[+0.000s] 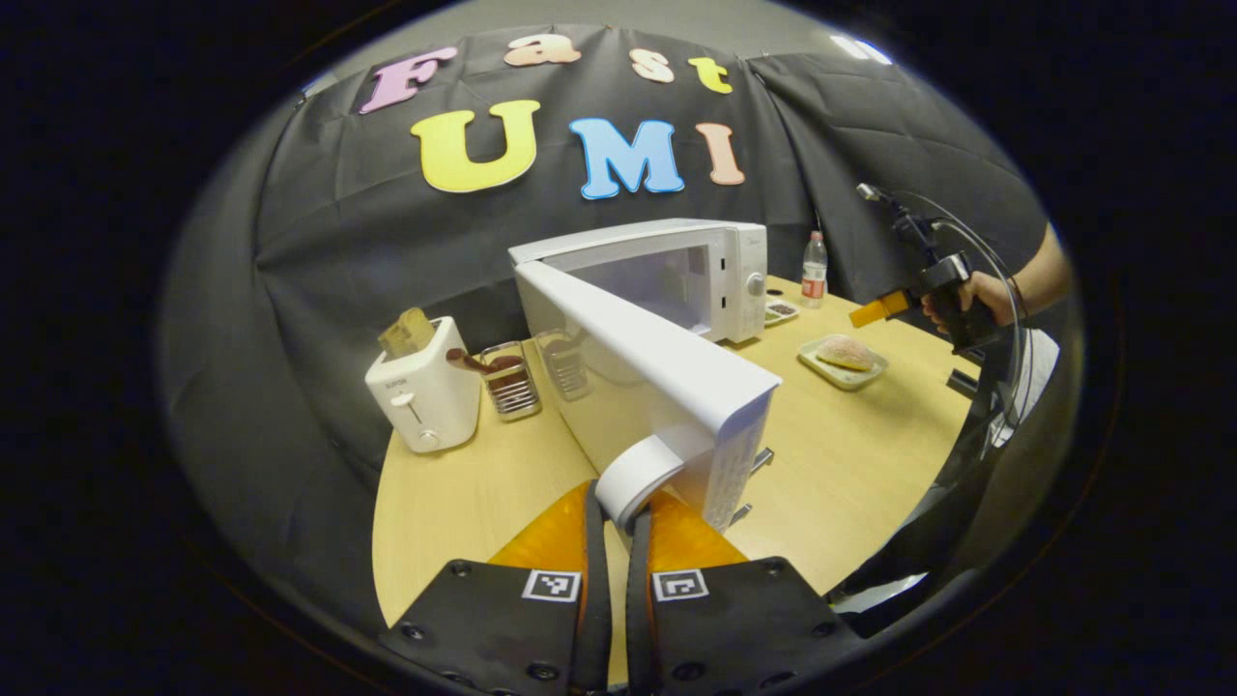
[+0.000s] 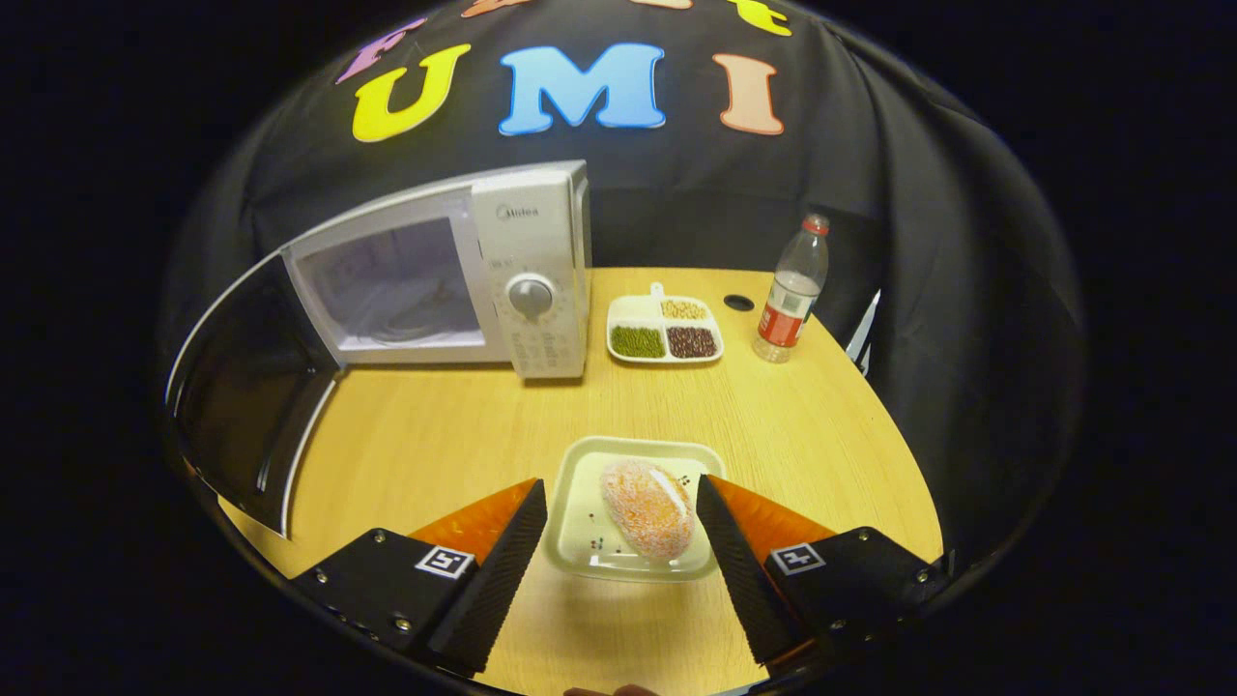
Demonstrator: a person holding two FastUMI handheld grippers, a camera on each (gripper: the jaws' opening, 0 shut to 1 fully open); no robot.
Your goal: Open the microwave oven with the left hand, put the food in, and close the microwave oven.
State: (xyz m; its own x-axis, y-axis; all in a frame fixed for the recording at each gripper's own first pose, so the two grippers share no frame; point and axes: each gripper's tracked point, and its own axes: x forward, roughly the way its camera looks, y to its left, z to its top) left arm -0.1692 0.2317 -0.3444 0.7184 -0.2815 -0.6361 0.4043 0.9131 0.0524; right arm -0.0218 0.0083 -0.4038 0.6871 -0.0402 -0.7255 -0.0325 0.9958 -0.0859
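The microwave oven (image 2: 464, 280) is standing at the back of the wooden table (image 2: 435, 425), and its door (image 1: 647, 372) is being held swung wide open, so that the cavity is left free to be loaded. In the left gripper view the door's rounded handle (image 1: 633, 478) is being pinched at the door's free edge by the left gripper (image 1: 618, 512), whose jaws are drawn narrow about it; the grip is judged to be kept there so that the door cannot drift back into the way.

The food (image 2: 647, 507), a crumbed bun, is lying on a small tray (image 2: 580, 541) near the front of the table, well apart from the oven. It is being framed by the right gripper (image 2: 620, 527), whose jaws are spread wide to either side of the tray without touching it, as though a grasp is being lined up. Farther back, a divided dish of beans (image 2: 665, 331) and a water bottle (image 2: 791, 290) are being left aside, beside the oven. Loading and closing are judged not yet done.
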